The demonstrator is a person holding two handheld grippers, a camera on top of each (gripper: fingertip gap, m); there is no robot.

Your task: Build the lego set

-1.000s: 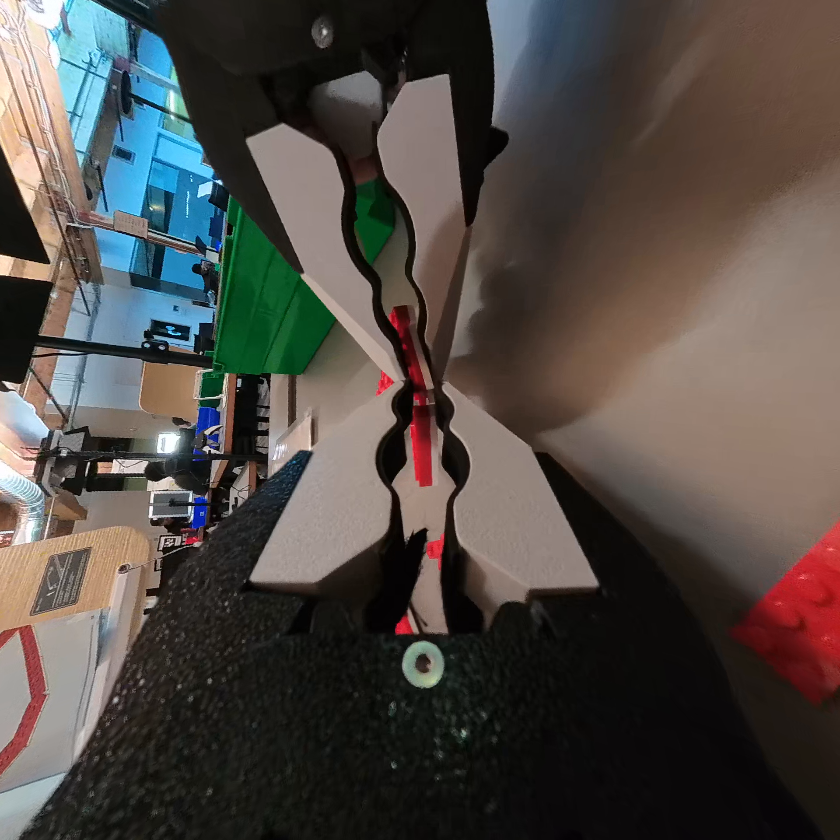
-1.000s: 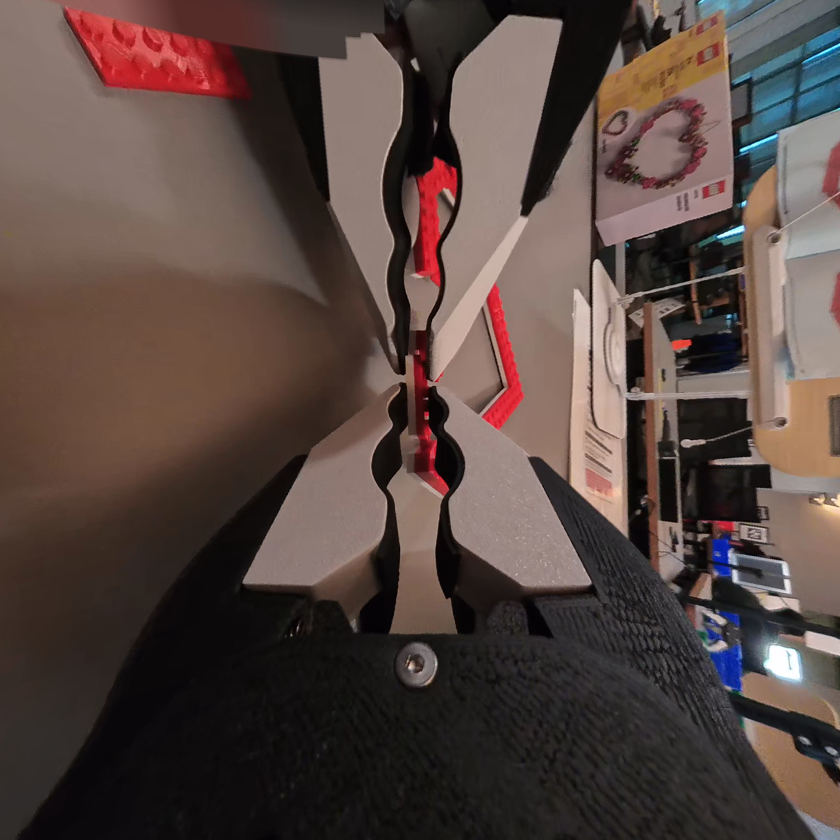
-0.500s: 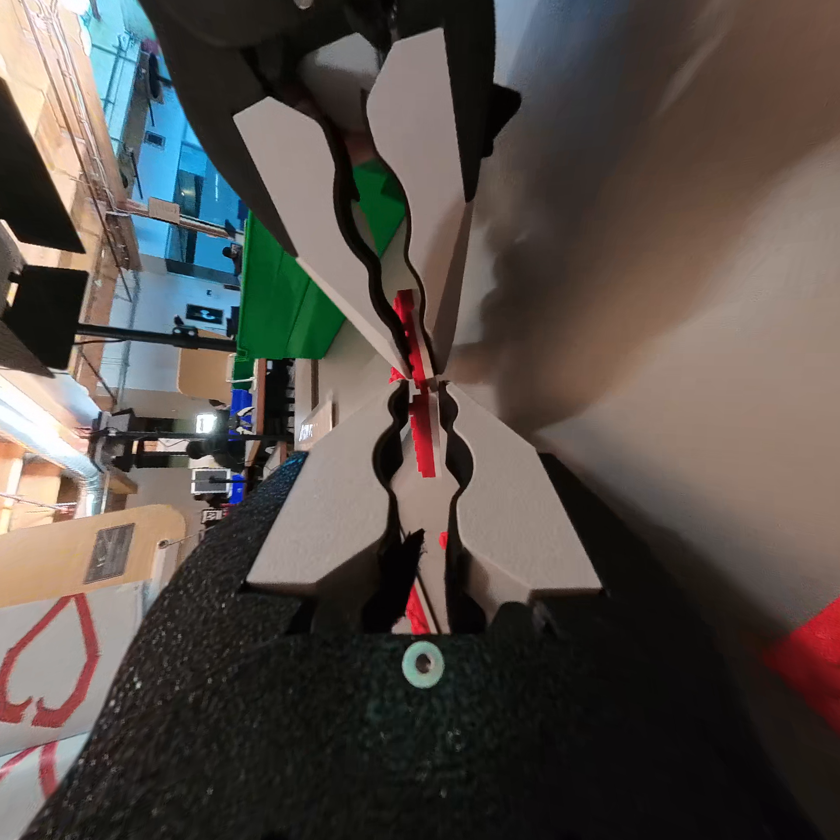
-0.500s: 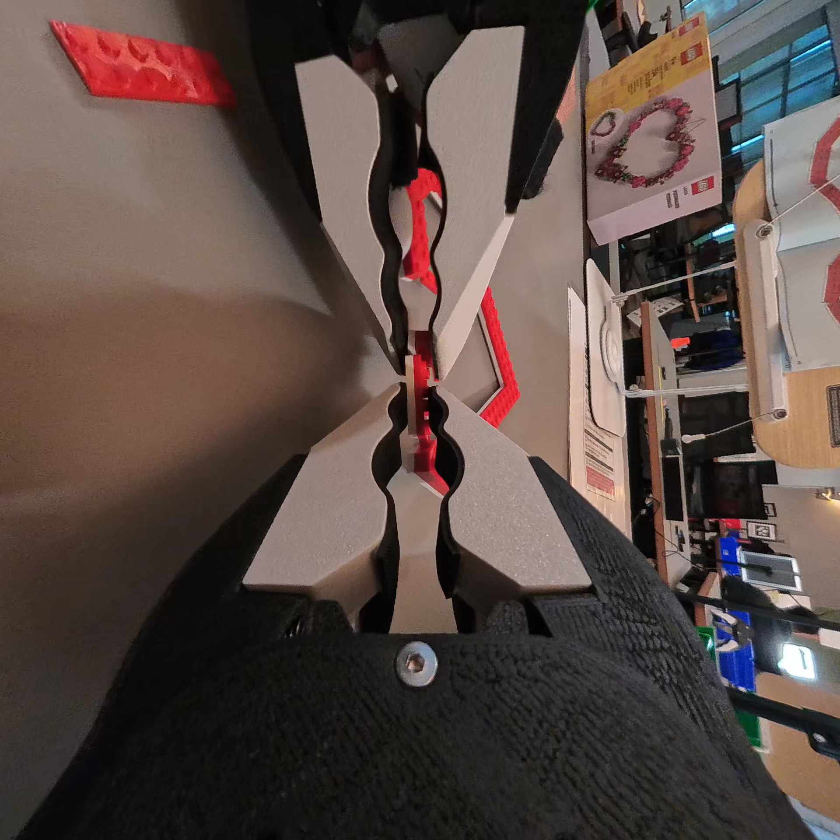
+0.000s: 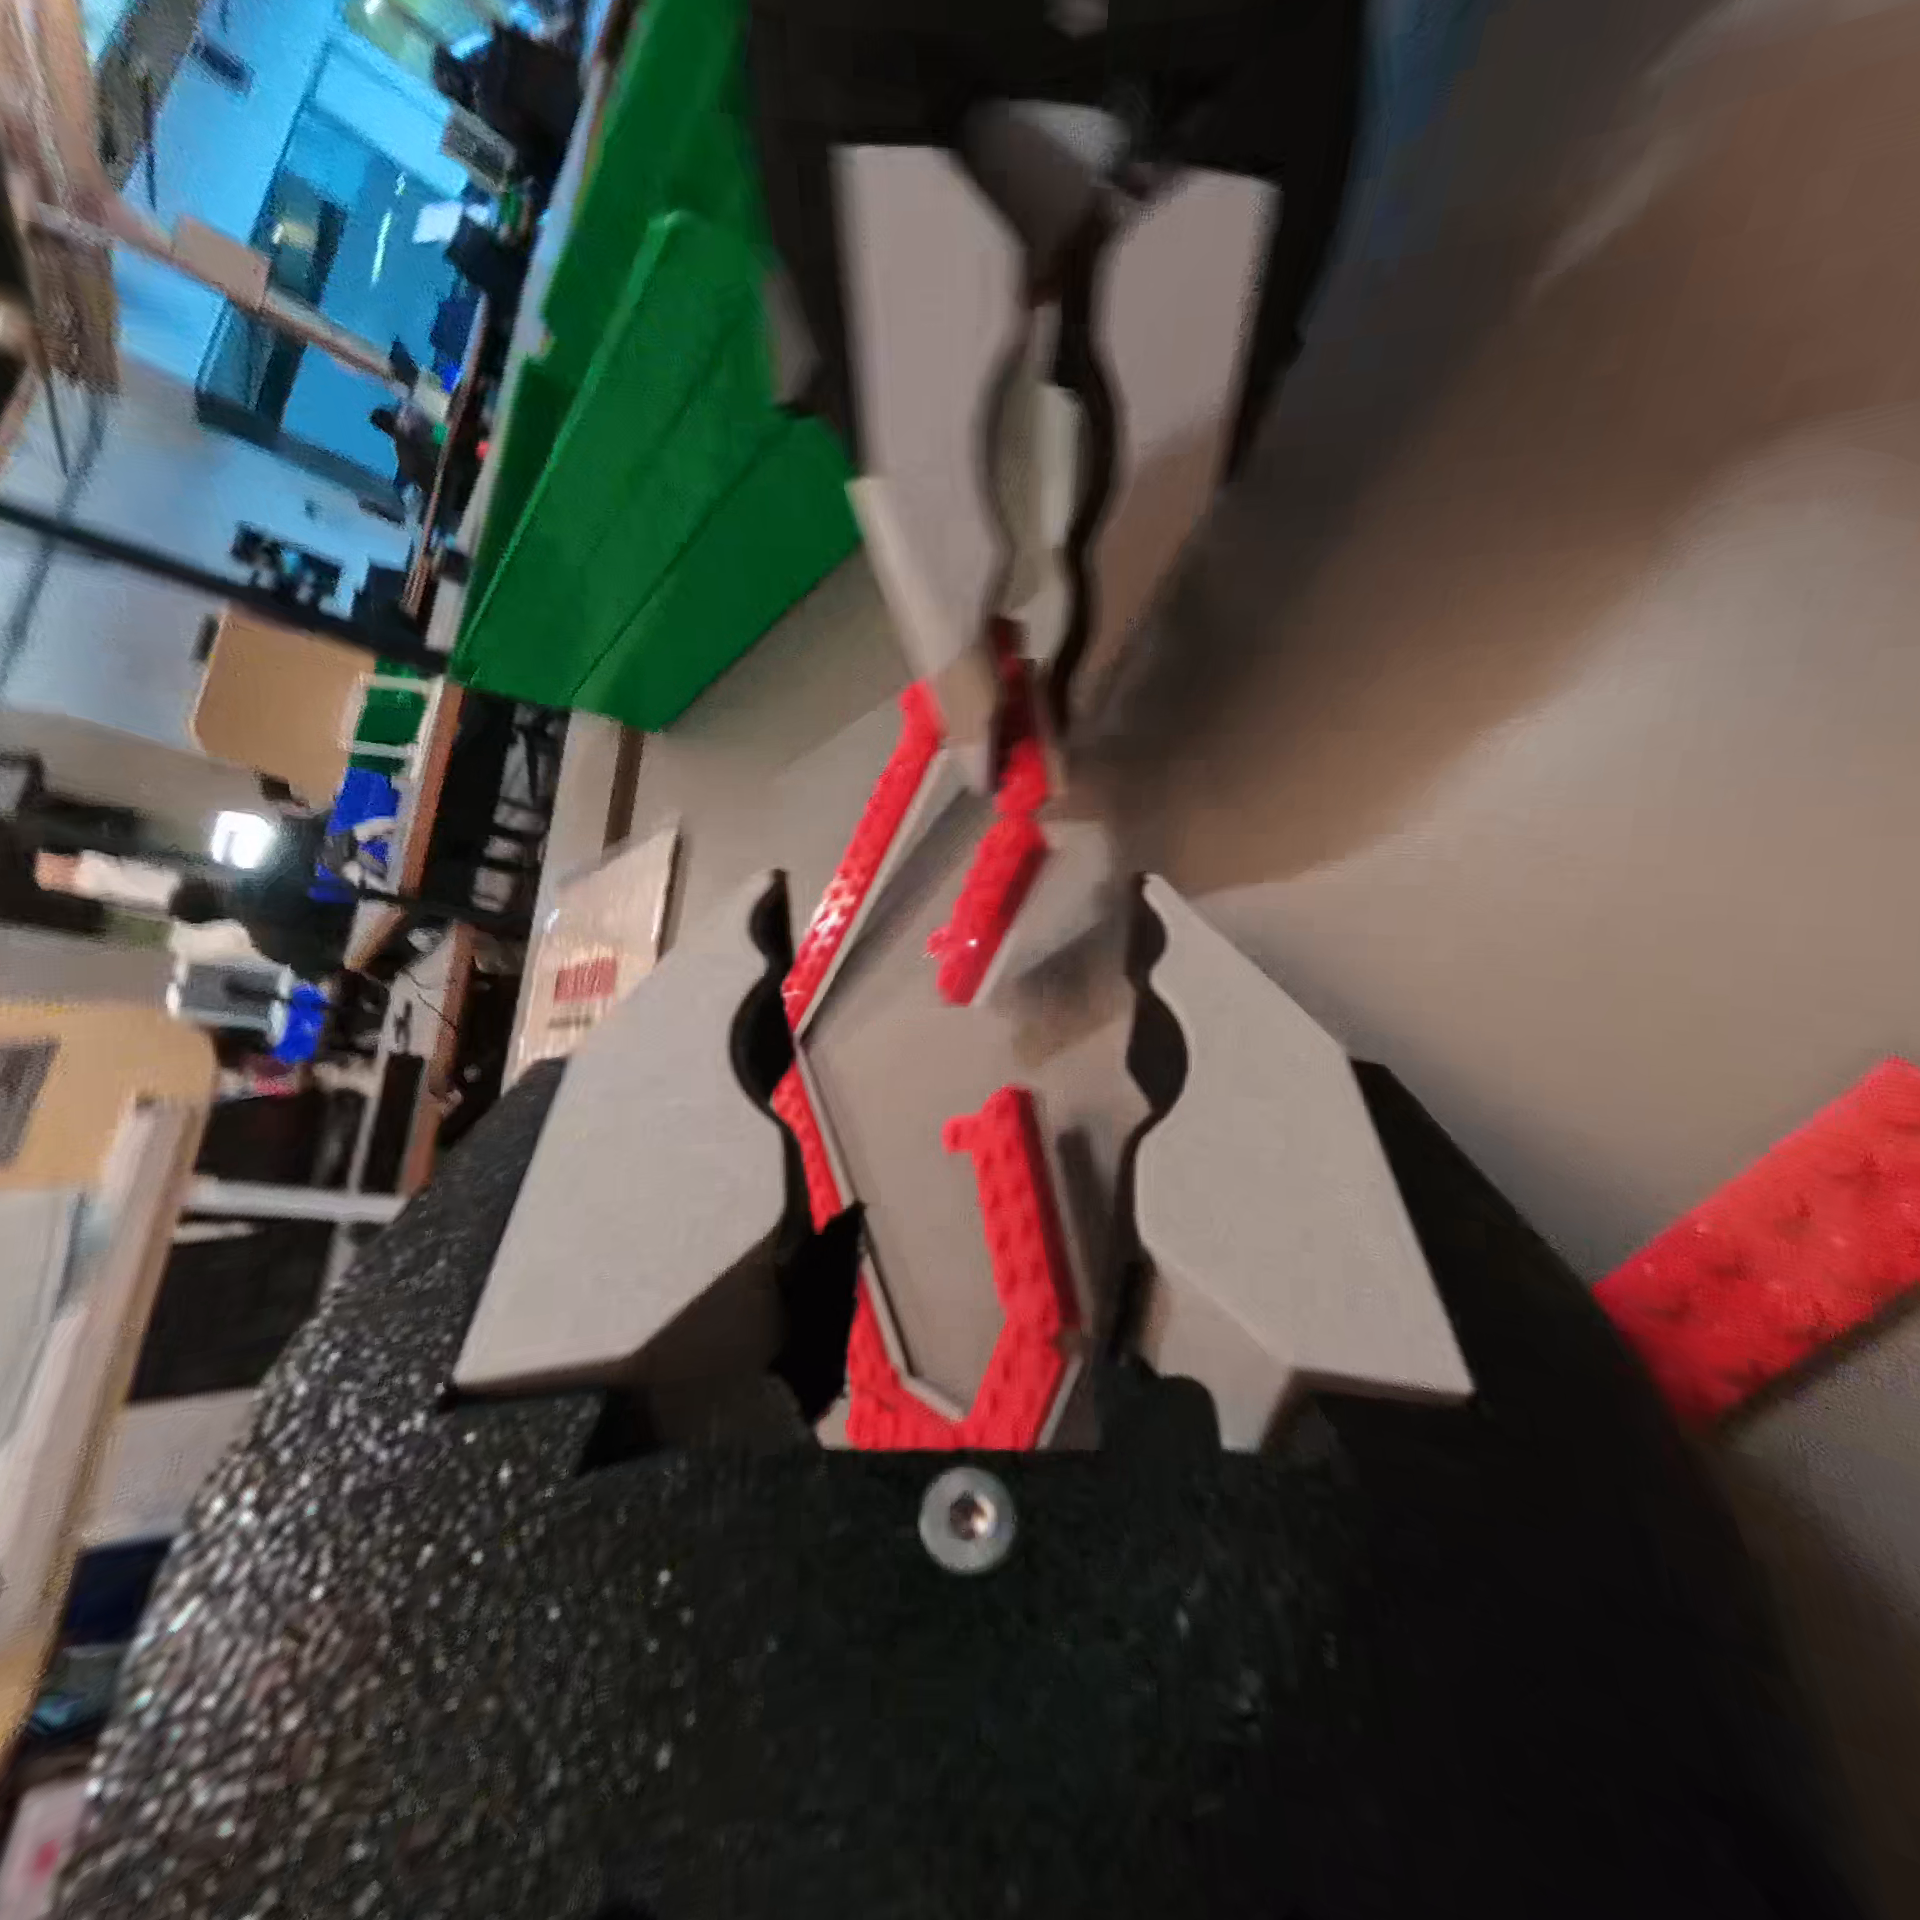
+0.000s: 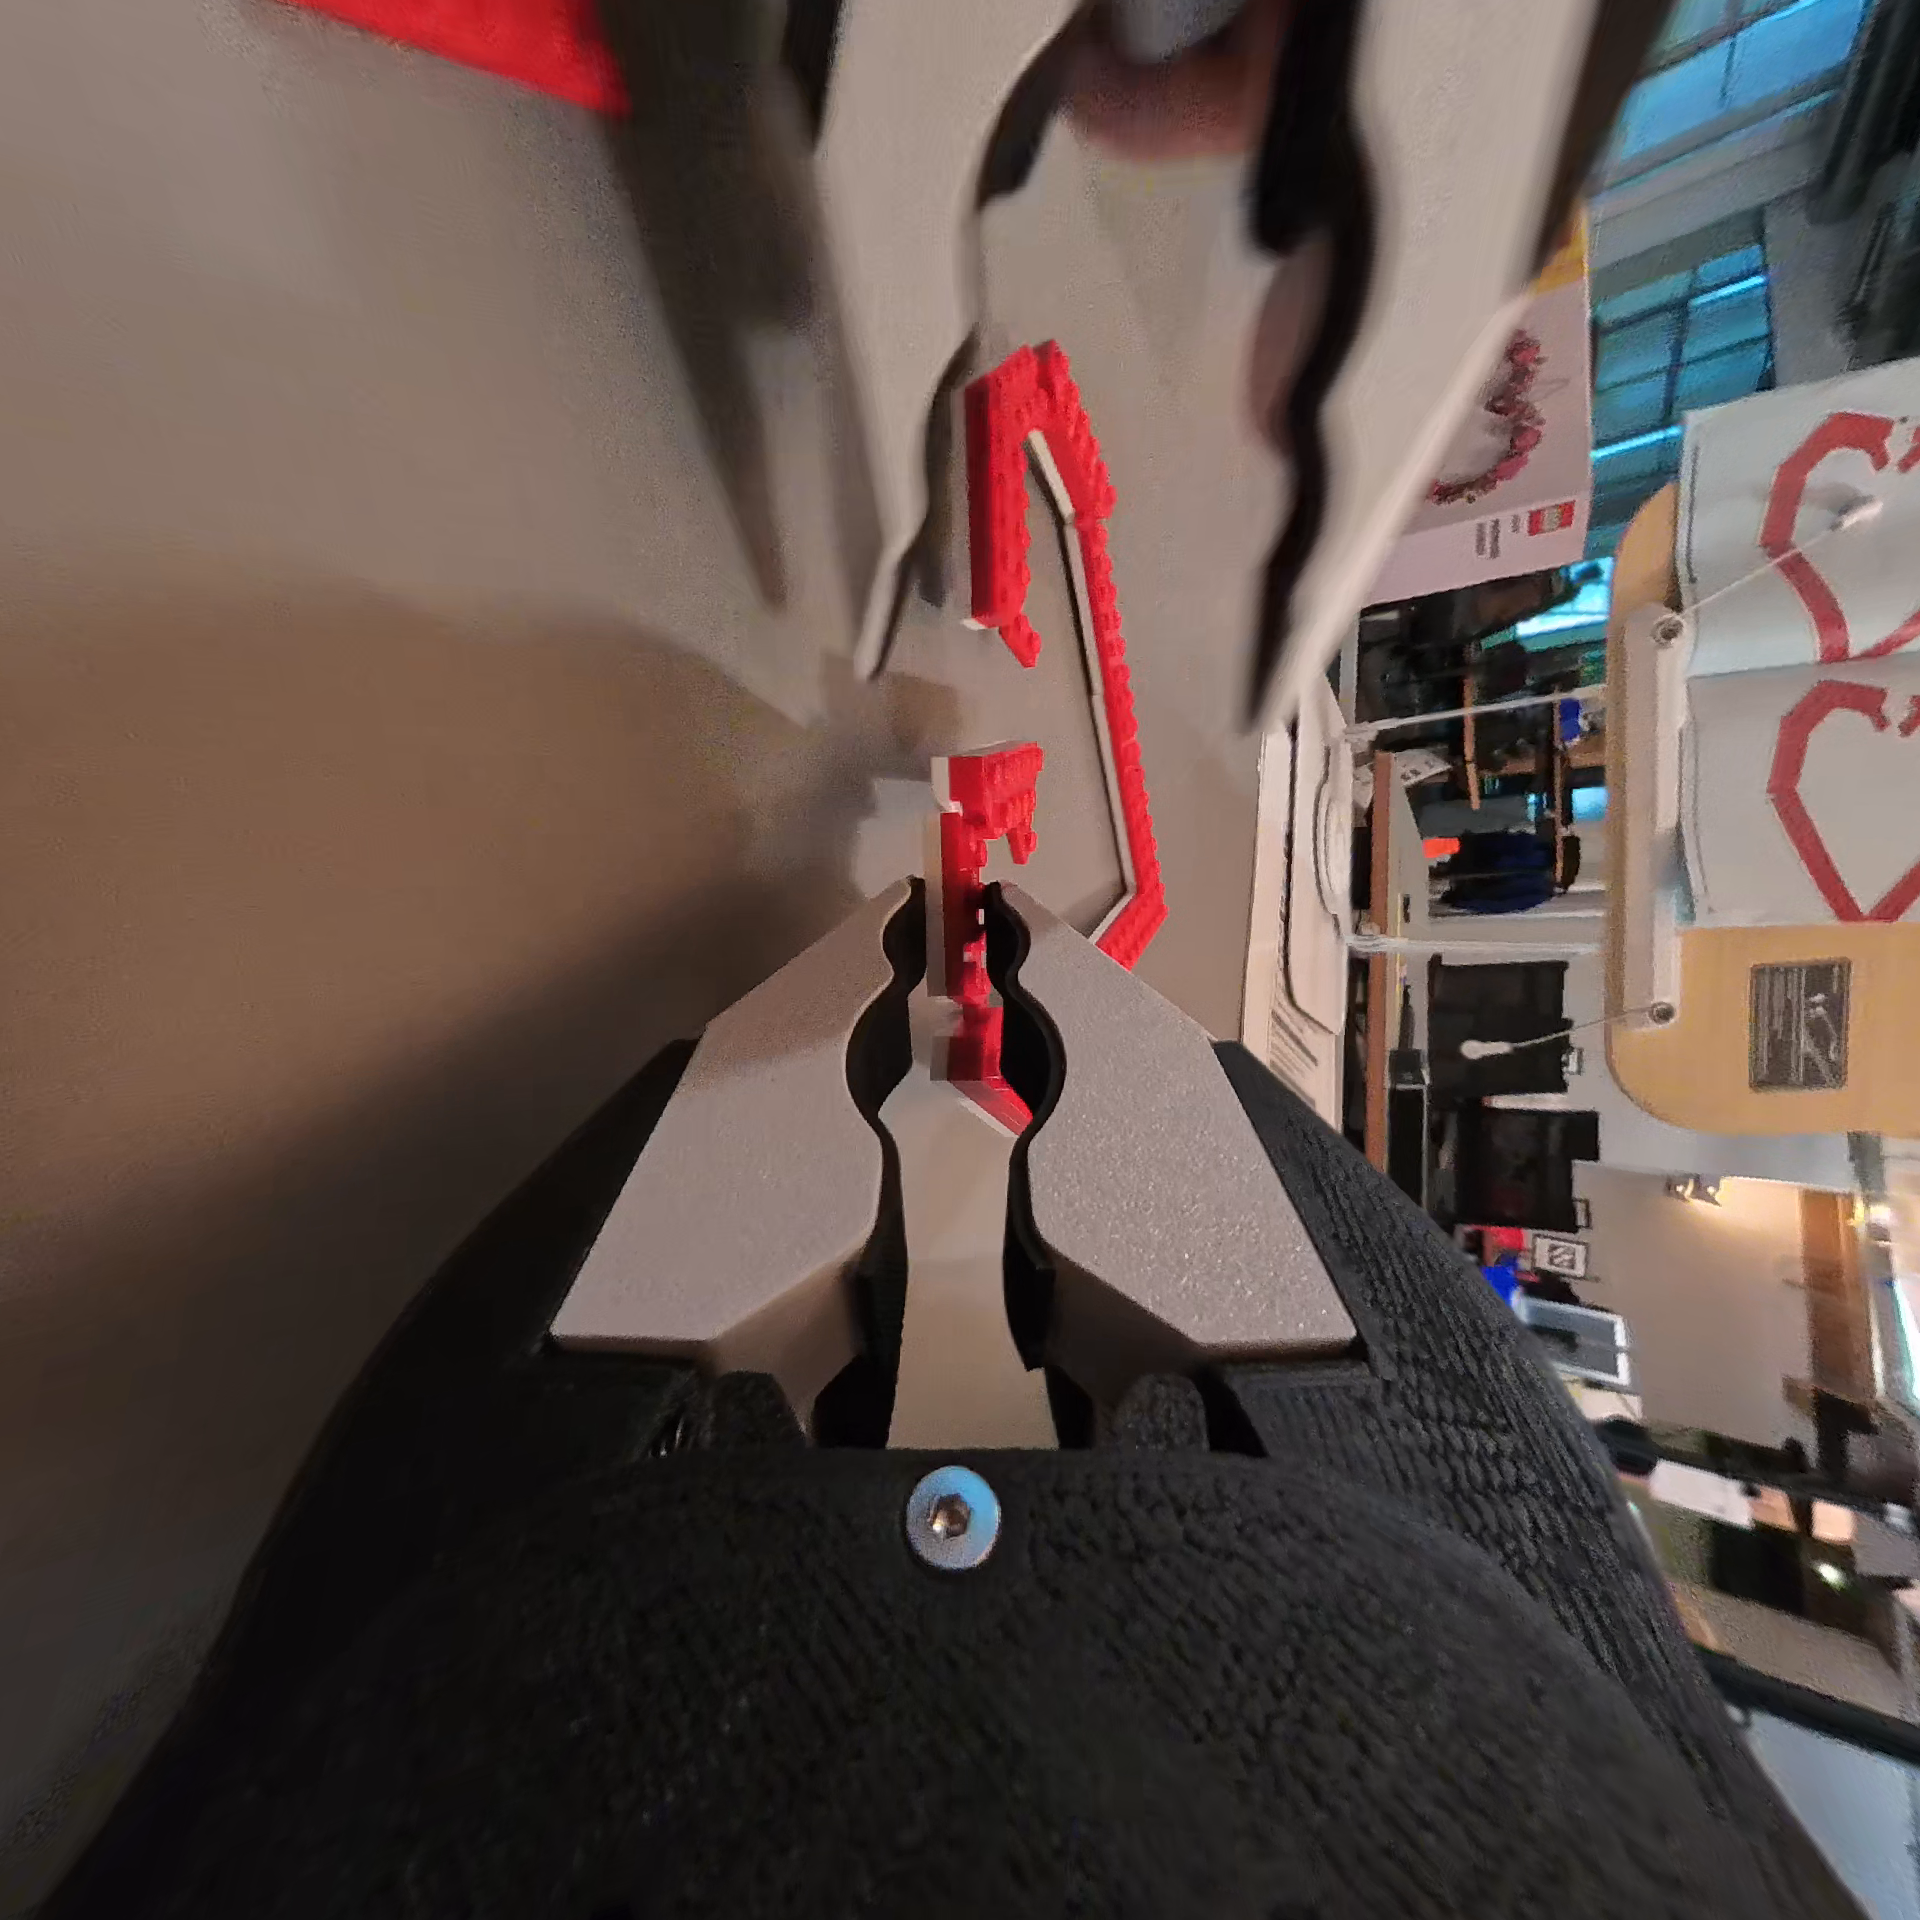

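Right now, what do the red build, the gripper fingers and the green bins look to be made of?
Red build: hard moulded plastic, glossy, with rows of studs. Right gripper fingers: grey, matte and finely grainy, probably printed plastic; it is shut on the build. Green bins: smooth, slightly shiny, likely plastic, though blurred.

Gripper hardware, both units

Left gripper (image 5: 961,894) and right gripper (image 6: 951,888) are built alike: grey fingers (image 6: 1153,1143) with wavy black-lined inner edges, mounted on a rough black textured body (image 6: 935,1714). One silver screw (image 6: 953,1516) is set centrally below each finger pair.
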